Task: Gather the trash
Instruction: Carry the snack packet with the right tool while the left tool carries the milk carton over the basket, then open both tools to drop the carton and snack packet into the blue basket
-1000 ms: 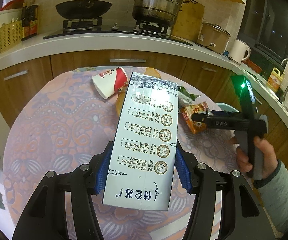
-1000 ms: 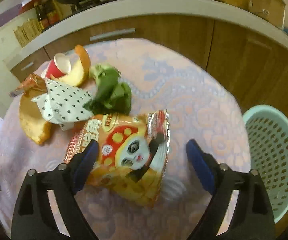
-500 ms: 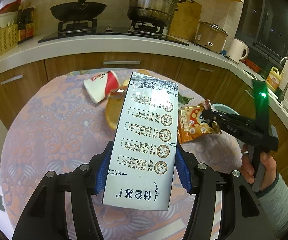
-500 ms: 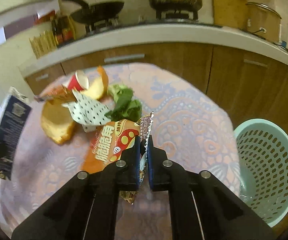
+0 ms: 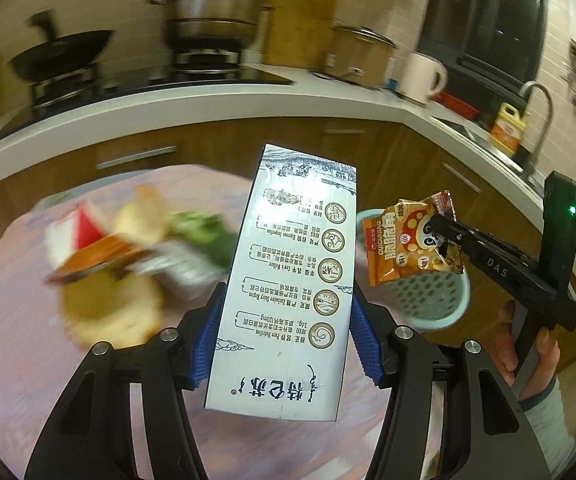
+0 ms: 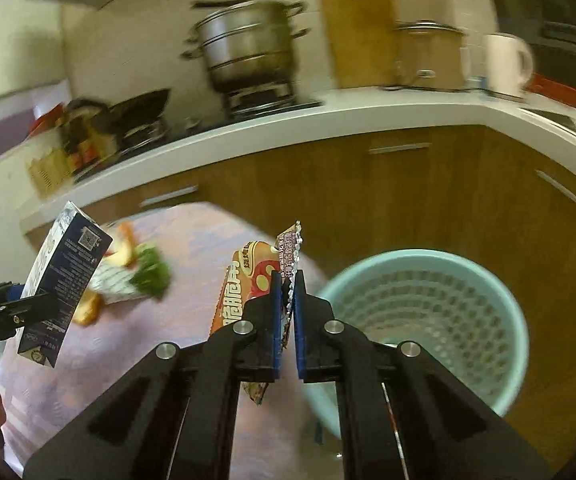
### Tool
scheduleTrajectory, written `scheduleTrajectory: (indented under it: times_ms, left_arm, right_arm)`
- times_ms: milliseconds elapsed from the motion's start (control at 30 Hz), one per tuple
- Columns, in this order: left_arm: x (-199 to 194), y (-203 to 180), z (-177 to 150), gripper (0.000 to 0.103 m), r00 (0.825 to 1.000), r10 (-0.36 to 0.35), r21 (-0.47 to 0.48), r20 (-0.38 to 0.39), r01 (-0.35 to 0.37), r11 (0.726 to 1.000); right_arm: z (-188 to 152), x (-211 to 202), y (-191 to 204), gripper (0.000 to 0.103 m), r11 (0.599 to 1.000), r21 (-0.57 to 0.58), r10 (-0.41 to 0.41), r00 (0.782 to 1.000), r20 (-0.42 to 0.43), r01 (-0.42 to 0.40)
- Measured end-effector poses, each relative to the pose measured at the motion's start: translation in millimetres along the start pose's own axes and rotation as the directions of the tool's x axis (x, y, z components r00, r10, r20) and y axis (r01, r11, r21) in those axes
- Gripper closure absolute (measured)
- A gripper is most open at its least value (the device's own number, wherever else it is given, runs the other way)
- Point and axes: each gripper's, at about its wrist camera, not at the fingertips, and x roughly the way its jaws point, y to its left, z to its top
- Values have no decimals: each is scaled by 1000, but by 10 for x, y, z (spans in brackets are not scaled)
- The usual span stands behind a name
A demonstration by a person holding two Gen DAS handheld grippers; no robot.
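While your left gripper (image 5: 284,332) holds its blue pads pressed against the two long sides of the milk carton (image 5: 292,280), the jaws stand about half open around it and the carton sticks up tilted, clear of the table (image 5: 16,344). Your right gripper (image 6: 287,280) has its jaws pinched almost fully together on the orange snack bag (image 6: 244,284); the bag's crimped silver edge pokes up between the pads and its lower end hangs beneath them. In the left wrist view you see that bag (image 5: 408,240) dangling in the air from the right gripper's tips, in front of the pale green basket (image 5: 432,300). The basket (image 6: 428,320) sits on the floor just beyond the table's right edge, before the brown cabinet doors (image 6: 428,192). Toward the table's far edge lies the rest of the trash, blurred: a red and white paper cup (image 5: 72,232), some green leaves (image 6: 150,272), a dotted wrapper (image 6: 114,284) and a yellowish piece (image 5: 112,308) that you cannot identify. Your right hand (image 5: 528,360) grips the gripper's handle.
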Motion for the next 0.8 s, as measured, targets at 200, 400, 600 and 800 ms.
scheduleTrajectory:
  times_ms: [200, 400, 600, 800]
  left_arm:
    - [489, -623, 281, 48, 996, -72, 83, -43, 76, 994]
    - [1030, -1061, 419, 48, 987, -131, 108, -90, 141, 984]
    - [1513, -1260, 396, 47, 980, -137, 107, -148, 153, 982]
    - [1834, -1307, 330, 47, 971, -137, 86, -198, 156, 984]
  right_arm:
    - [-54, -104, -663, 99, 989, 119, -87, 996, 8, 86]
    - [-184, -63, -1033, 99, 973, 177, -149, 989, -18, 150]
    - [-284, 137, -1159, 99, 958, 186, -204, 975, -84, 217]
    - [-390, 243, -1259, 98, 946, 203, -230, 965, -126, 252]
